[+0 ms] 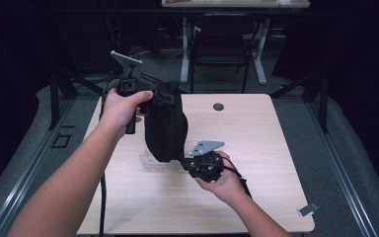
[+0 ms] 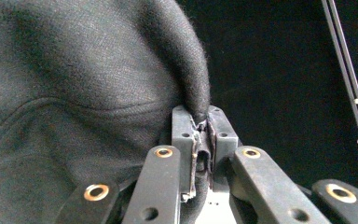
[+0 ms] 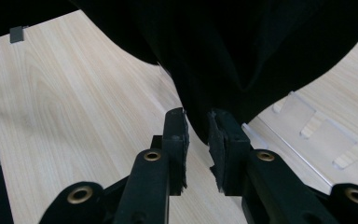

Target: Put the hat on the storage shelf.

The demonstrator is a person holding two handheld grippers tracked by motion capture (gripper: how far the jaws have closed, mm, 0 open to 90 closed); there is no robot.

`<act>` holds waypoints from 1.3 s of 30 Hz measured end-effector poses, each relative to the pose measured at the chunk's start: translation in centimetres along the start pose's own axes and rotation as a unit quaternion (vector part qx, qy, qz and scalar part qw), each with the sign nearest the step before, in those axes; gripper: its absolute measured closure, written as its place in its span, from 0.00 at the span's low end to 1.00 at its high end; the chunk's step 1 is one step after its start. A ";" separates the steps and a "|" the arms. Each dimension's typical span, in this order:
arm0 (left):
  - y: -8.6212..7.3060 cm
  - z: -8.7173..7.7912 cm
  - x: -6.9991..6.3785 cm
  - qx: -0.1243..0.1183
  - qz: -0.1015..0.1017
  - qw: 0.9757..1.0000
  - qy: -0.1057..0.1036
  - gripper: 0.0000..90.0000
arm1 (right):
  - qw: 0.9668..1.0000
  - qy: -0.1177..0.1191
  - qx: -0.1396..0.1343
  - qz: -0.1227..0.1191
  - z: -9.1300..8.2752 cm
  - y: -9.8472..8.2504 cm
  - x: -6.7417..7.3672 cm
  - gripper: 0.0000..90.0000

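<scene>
We clamp left gripper (image 2: 200, 126) on black cloth (image 1: 165, 123) edge, hoisting it above surface (image 1: 256, 148) so it hangs free; right gripper (image 3: 198, 130) parted around its lower tip, unclenched.

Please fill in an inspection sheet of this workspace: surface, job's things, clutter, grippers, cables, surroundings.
Surface: light wooden table, with a round dark hole near the far edge.
Job's things: black cloth hangs above the table, held up at its top; a clear plastic piece lies flat on the table below it.
Clutter: a small grey tag at the near right corner.
Grippers: left gripper is shut on the top fold of the cloth; right gripper is at the cloth's lower edge, with the cloth between its jaws, and a gap shows at the pads.
Cables: a black cable hangs from the left gripper past the table's near edge.
Surroundings: dark room, grey floor, a black chair and white desk legs behind.
</scene>
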State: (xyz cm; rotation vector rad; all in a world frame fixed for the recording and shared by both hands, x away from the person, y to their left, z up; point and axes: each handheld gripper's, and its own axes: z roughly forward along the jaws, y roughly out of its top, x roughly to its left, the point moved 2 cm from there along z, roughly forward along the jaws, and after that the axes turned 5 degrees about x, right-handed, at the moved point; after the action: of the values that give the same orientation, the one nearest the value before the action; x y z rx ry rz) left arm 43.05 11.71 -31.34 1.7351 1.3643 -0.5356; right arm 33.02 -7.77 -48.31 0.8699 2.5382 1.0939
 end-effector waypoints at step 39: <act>0.1 -0.9 -0.1 -0.027 0.009 0.999 -0.030 0.62 | 0.997 -0.049 0.005 -0.055 0.0 0.1 1.0 0.95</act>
State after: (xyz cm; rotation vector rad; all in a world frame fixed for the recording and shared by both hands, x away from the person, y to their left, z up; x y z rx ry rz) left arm 42.96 12.39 -30.75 1.6735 1.3087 -0.5311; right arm 32.31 -7.12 -48.24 0.7575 2.4813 0.9810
